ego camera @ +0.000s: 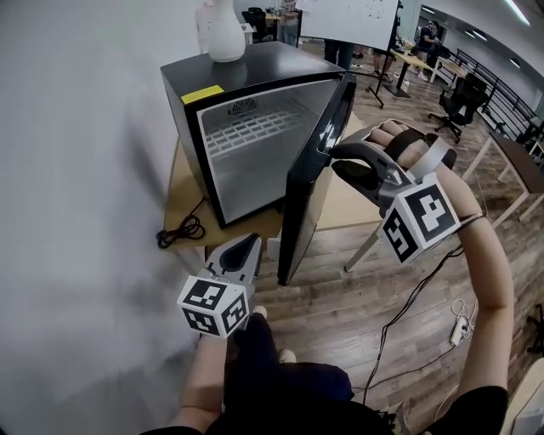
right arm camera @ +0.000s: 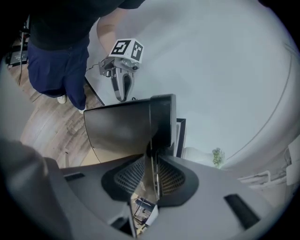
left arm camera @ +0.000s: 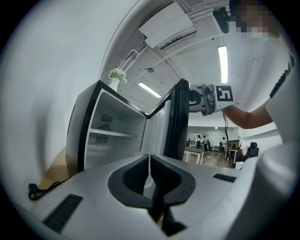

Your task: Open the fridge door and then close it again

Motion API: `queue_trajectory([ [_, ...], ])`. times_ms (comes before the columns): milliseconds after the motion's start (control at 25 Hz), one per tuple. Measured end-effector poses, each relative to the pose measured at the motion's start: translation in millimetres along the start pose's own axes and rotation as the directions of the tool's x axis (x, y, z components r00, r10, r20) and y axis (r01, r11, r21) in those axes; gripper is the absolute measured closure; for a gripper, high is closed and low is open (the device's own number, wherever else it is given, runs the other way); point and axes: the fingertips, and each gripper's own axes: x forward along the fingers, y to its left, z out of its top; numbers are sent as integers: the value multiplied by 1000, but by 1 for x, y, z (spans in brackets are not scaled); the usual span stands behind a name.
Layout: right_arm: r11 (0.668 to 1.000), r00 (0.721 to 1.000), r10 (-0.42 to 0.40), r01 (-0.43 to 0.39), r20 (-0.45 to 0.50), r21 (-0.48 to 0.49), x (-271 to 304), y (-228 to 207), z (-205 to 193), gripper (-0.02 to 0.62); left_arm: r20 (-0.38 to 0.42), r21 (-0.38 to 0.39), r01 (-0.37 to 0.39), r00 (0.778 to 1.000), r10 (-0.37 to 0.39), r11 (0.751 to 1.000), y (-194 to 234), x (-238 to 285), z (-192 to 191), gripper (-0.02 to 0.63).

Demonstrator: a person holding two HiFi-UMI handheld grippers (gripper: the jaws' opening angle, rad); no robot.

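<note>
Vase [ego camera: 225,34] on fridge [ego camera: 255,78] on table [ego camera: 182,200]

You're in an open-plan office: whiteboard [ego camera: 348,21] on a stand, desks [ego camera: 418,61] with black swivel chairs [ego camera: 463,100], people [left arm camera: 204,139] working further back, wood-look floor [ego camera: 340,314], ceiling strip lights [left arm camera: 222,63].
</note>
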Motion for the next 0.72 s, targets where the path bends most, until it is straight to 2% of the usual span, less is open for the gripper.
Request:
queue_trajectory([
  [160,999,1000,14,-13,19,-39,18,-11,12,531,10,-11,-43,999,43,999,14,-10,3,600],
  [720,998,997,41,-37,69,-45,57,-36,32,540,26,-39,-133,991,134,990,56,-26,9,600],
])
